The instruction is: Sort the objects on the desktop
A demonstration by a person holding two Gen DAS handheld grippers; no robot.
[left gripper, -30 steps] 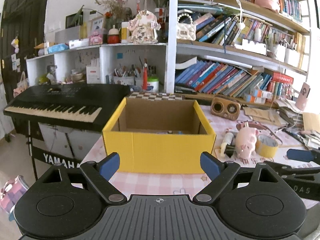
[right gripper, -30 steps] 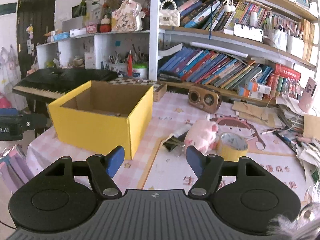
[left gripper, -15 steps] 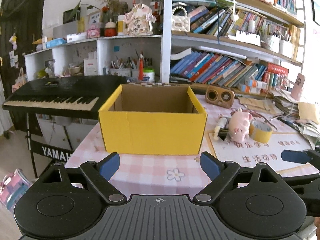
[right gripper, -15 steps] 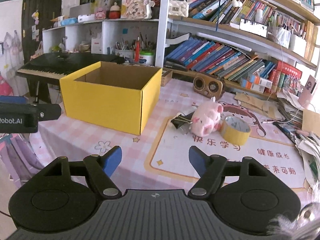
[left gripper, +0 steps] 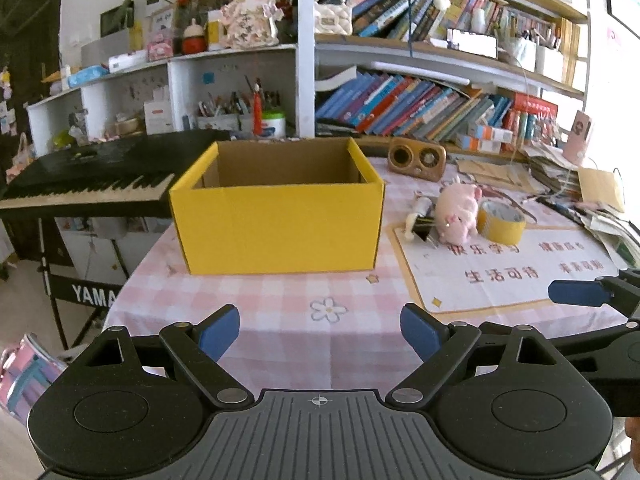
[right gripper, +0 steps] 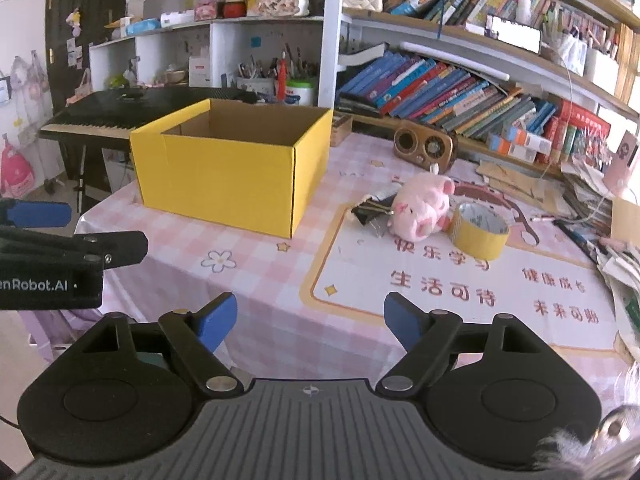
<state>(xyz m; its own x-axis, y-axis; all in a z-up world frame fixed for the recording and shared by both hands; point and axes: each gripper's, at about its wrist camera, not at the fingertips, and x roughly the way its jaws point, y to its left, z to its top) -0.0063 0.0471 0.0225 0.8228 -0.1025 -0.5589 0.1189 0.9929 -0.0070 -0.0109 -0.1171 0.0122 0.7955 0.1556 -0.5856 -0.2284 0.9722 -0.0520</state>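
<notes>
We hold both grippers low over the pink checked tablecloth [right gripper: 280, 280], short of the items. Left gripper [left gripper: 320, 330] has jaws wide apart, nothing between them. Right gripper [right gripper: 308, 322] has jaws that have just been opening, also empty. Yellow cardboard box [right gripper: 224, 176] sits open-topped at the back left of the table; what is inside we cannot tell. To sort: pink plush pig [right gripper: 420, 210] on the printed mat [right gripper: 460, 288], yellow tape roll [right gripper: 478, 232] touching its right side, black binder clips [right gripper: 370, 210] just left of it. We judge this as the approach to a first pick. The right gripper is the nearer one; we should aim at the pig's body, straddle it across the narrow side, keep pads off the tape so it does not drag along, then carry over the box rim
</notes>
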